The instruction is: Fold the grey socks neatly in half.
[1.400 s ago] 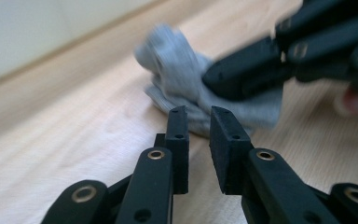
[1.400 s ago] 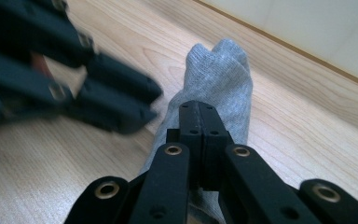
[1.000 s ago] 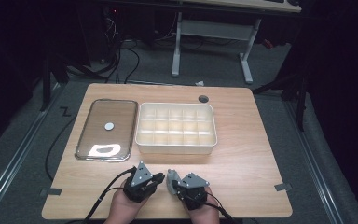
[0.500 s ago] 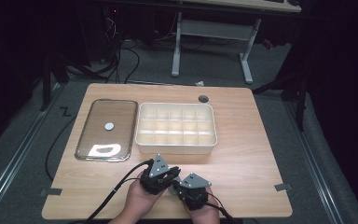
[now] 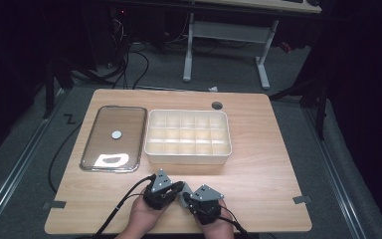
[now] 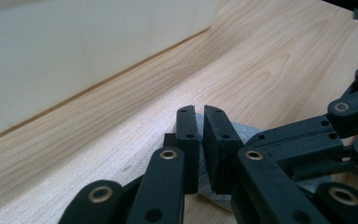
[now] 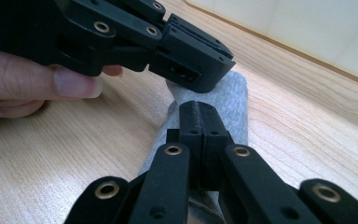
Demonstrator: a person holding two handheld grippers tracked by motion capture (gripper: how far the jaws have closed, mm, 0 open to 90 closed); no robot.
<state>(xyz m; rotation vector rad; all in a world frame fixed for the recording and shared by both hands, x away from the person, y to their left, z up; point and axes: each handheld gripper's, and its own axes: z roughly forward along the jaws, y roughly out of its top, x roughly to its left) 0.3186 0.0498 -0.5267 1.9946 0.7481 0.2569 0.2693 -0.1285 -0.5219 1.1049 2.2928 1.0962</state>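
A small grey cloth (image 5: pixel 184 195) lies on the wooden table near its front edge, between my two grippers. My left gripper (image 5: pixel 180 188) points right, and its jaws (image 6: pixel 199 112) are pinched on a fold of the cloth (image 6: pixel 249 128). My right gripper (image 5: pixel 189 197) points left and meets it tip to tip. Its jaws (image 7: pixel 203 106) are shut on the cloth (image 7: pixel 230 98), which stretches ahead under the left gripper (image 7: pixel 200 70). A hand's fingers (image 7: pixel 51 84) rest on the table beside that gripper.
A white compartment box (image 5: pixel 188 155) stands just beyond the grippers; its wall (image 6: pixel 74 60) is close ahead. Left of it lies a flat lid with a metal rim (image 5: pixel 87 149) and a round knob. A cable hole (image 5: pixel 217 105) sits at the table's back.
My left gripper has moved right toward the right gripper and sunk a little, so its tips now meet the right one's over the cloth. The right gripper has stayed put.
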